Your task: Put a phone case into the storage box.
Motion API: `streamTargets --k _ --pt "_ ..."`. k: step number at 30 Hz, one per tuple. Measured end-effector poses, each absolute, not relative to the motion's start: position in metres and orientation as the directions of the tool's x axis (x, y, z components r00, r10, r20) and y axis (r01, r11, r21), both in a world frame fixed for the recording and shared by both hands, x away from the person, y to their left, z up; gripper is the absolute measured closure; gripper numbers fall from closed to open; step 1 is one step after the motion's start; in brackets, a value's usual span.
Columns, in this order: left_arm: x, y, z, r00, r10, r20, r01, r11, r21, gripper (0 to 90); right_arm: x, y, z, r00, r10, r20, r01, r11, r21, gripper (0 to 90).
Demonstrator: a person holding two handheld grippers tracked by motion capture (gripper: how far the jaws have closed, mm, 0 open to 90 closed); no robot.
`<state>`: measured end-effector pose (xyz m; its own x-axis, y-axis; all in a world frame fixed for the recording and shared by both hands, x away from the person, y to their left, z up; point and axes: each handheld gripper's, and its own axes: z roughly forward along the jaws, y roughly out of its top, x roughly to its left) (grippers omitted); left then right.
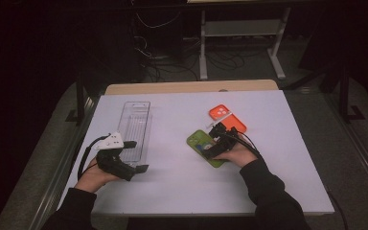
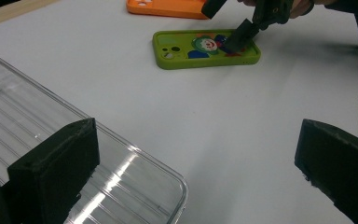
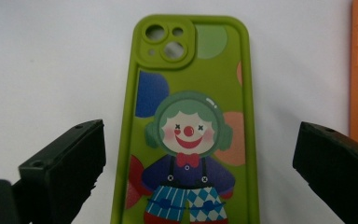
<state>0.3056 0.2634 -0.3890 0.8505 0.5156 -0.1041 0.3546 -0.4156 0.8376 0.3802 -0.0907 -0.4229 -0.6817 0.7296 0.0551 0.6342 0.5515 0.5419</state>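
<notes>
Left to right on the white table (image 1: pixel 268 158):

Clear plastic tray (image 1: pixel 135 129) sits at the left, long axis running away from the person, nothing in it. Left gripper (image 1: pixel 135 156) hovers at the tray's near end, jaws spread wide, gripping nothing; in the left gripper view one jaw hangs over the tray's near corner (image 2: pixel 135 172), the other over bare table.

Green phone case (image 3: pixel 193 121), clown print, lies flat back-up near mid-table, camera cutout pointing away from the person. Right gripper (image 1: pixel 213 142) is directly above it, jaws released and straddling the case's long sides, one each side, no contact that I can see.

Orange phone case (image 1: pixel 227 119) lies just beyond and to the right of the green one, close beside it, apart.

Step, as I read it: pre-grasp on the green case, likely headed for the tray. Next move calls for lowering until the jaw tips reach table level beside the case's edges, then closing across the width. The case is thin and flat, so tips must get low or they'll slip over the rim. Keep the right jaw off the orange case.
</notes>
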Motion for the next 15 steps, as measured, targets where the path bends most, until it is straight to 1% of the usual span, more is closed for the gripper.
streamTargets --k 15 --pt "0.306 0.263 -0.389 0.851 0.514 -0.102 0.354 -0.419 0.836 0.0 0.378 -0.085 -0.437 -0.681 0.732 0.010 0.643 0.592 0.486 2.6"
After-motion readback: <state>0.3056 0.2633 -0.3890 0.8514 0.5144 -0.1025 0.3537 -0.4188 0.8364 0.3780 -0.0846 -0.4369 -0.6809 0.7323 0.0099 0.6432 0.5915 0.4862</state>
